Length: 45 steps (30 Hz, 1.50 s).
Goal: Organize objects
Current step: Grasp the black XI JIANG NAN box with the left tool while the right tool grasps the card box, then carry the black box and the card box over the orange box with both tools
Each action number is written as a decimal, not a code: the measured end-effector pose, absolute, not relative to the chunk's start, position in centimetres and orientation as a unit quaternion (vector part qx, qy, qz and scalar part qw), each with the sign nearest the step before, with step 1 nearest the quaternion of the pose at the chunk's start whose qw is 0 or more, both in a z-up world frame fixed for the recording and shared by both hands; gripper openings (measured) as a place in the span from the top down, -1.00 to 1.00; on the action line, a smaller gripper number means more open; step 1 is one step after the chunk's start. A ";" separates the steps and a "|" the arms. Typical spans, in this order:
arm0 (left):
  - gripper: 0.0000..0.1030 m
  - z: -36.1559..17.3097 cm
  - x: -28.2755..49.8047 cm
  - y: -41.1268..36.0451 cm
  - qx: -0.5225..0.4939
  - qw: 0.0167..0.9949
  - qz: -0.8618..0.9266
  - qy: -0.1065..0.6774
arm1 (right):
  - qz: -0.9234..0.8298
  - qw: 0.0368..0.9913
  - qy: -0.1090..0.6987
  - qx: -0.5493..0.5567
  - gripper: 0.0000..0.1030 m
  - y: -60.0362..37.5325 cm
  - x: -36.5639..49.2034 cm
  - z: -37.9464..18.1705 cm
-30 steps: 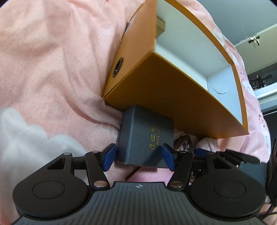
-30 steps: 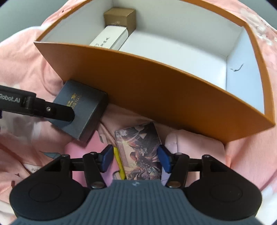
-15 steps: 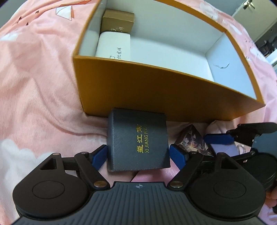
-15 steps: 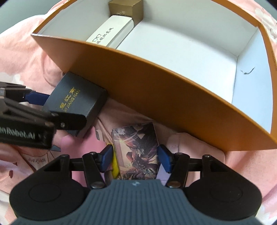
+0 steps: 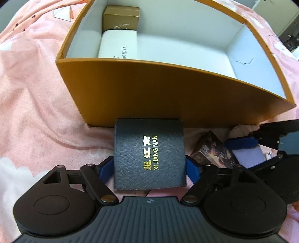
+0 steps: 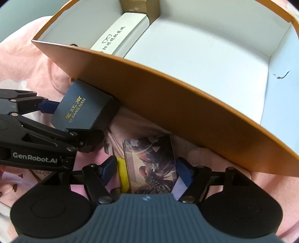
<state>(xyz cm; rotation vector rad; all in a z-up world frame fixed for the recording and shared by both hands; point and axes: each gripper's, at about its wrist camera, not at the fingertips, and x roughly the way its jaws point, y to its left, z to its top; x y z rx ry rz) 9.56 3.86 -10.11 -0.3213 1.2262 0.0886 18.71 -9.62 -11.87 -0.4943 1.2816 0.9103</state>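
The near wall of the orange box [image 5: 168,89] hides the lower end of the white case [image 5: 117,44] and its lettering in the left wrist view. The black box [image 5: 149,153] conceals the inner faces of the left gripper [image 5: 149,169] pads. The printed card box [image 6: 151,166] has its near end covered by the right gripper [image 6: 147,172] body; a yellow item [image 6: 123,173] beside it shows only one edge. Text on the brown box [image 6: 140,4], cut by the frame's top, is illegible.
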 end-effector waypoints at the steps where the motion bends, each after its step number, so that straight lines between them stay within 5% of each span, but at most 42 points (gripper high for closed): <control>1: -0.74 -10.1 9.6 3.9 -0.150 0.806 0.039 0.571 | 0.407 0.679 0.570 -0.220 -0.41 -9.7 18.8 -11.9; 7: -0.73 -9.2 8.0 4.4 -0.145 0.819 0.035 0.554 | 0.402 0.686 0.567 -0.216 -0.19 -10.2 19.4 -12.0; 35: -0.73 -5.2 5.0 5.9 -0.177 0.844 0.021 0.506 | 0.324 0.741 0.455 -0.374 -0.21 -7.4 14.6 -12.0; 45: -0.73 -2.0 4.2 5.5 -0.195 0.859 -0.022 0.473 | 0.352 0.757 0.496 -0.239 -0.20 -10.5 18.6 -7.3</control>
